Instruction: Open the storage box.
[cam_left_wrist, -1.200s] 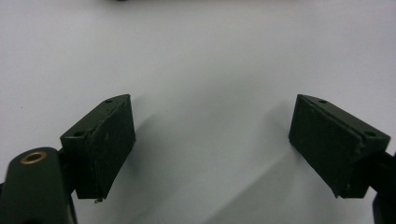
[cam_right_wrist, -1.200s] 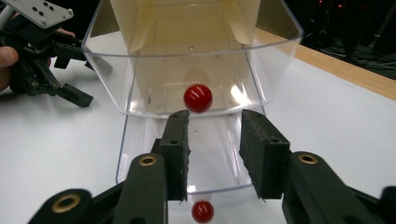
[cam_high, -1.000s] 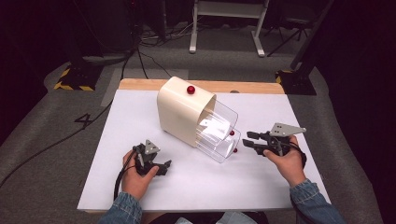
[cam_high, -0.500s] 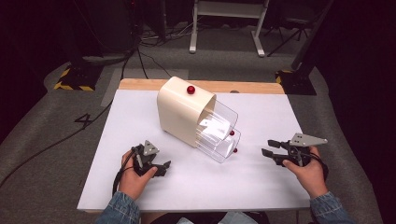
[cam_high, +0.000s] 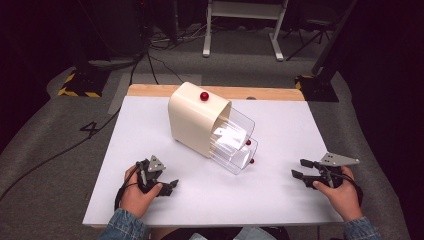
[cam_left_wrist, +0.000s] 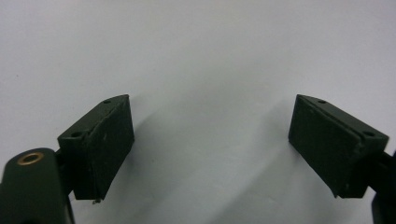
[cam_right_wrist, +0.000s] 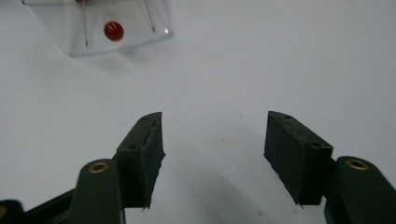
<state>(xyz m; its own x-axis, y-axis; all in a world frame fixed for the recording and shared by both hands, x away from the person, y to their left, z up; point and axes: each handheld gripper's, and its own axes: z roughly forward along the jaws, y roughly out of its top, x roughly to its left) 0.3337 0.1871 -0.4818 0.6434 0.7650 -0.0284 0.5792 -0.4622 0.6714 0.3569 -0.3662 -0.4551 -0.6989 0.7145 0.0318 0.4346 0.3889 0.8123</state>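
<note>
A cream cabinet (cam_high: 192, 117) with a rounded top and smooth, glossy shell sits tilted on the matte white table (cam_high: 150, 127), a red knob (cam_high: 204, 96) on its upper face. Two clear plastic drawers (cam_high: 235, 142) stick out of its front toward the near right, each with a small red bead handle; in the right gripper view the lower drawer's transparent front and its red bead (cam_right_wrist: 113, 31) show at top left.

The left gripper (cam_high: 167, 186) rests near the table's front edge, down and left of the cabinet, well apart from it, jaws spread wide over bare table with nothing between the blocky, dull black pads (cam_left_wrist: 105, 140).

The right gripper (cam_high: 300, 169) sits down and right of the cabinet, well clear of the drawers, pointing toward them, jaws likewise parted and empty, a grey three-cornered plate on top.
</note>
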